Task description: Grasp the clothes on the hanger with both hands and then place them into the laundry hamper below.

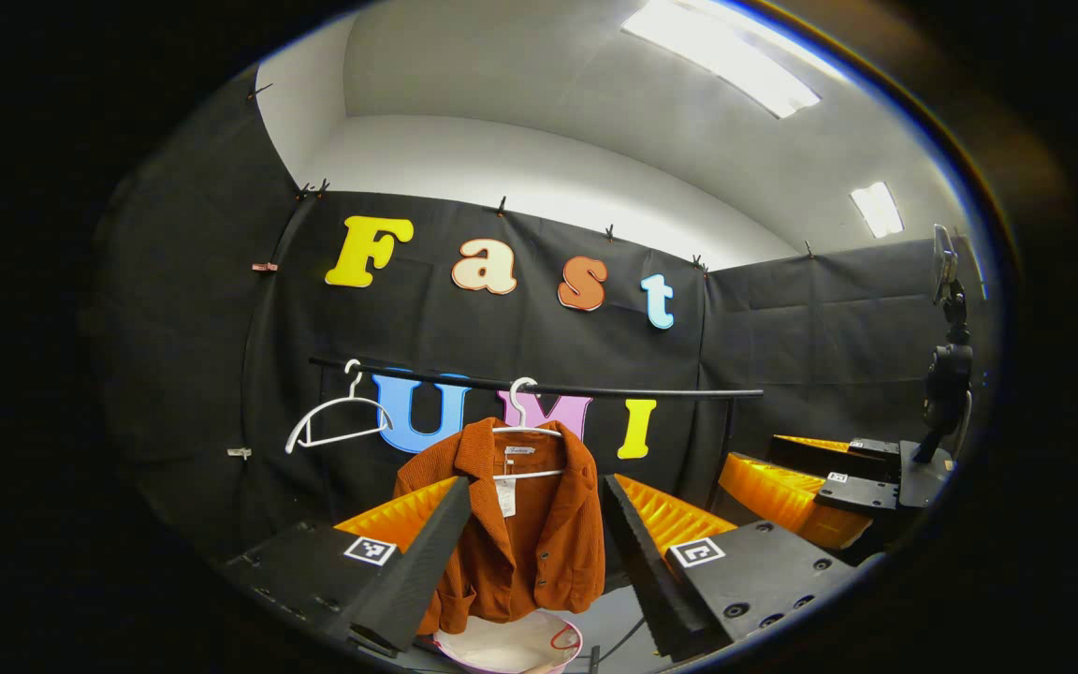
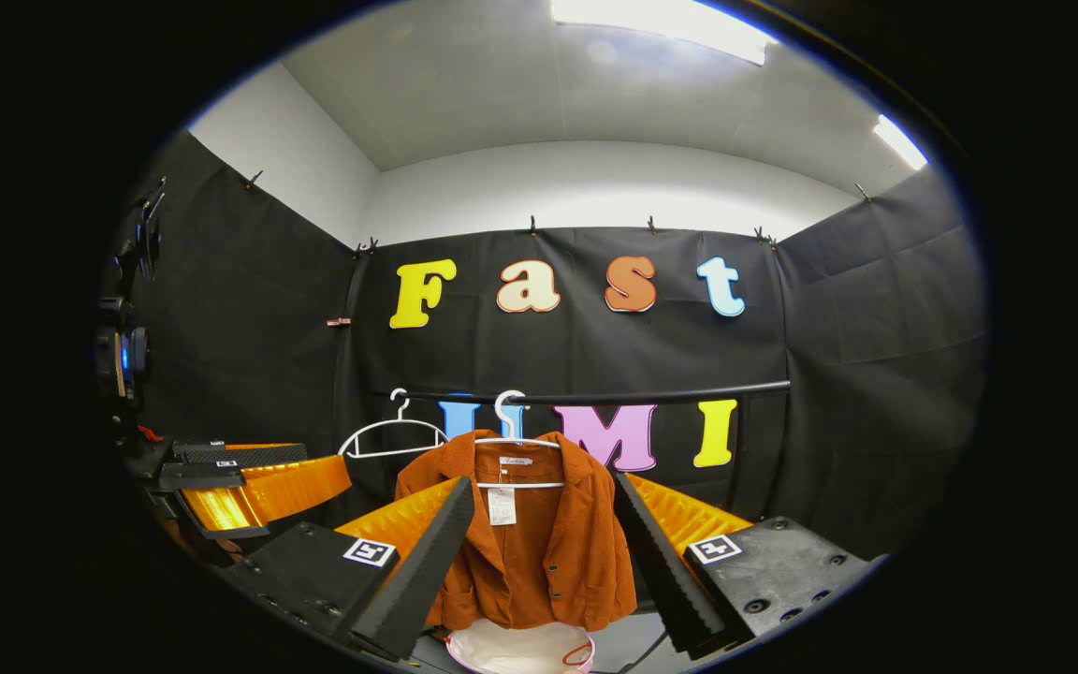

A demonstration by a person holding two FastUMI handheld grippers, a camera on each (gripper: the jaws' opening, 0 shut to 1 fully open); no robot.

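Approaching with both tools released — left tool [image 1: 531, 534], right tool [image 2: 539, 524] — aim for the shoulders of the rust-orange corduroy jacket [image 1: 520, 524] on its white hanger [image 1: 525, 426], above the pale round hamper [image 1: 511, 646].

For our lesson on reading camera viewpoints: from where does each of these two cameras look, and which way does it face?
Left gripper view: rides on the left claw, facing the orange jacket on its hanger; its two open fingers show below, the right claw off to the side.
Right gripper view: rides on the right claw, facing the jacket; open fingers below, left claw beside.
Shared: jacket, rail, empty hanger, hamper.
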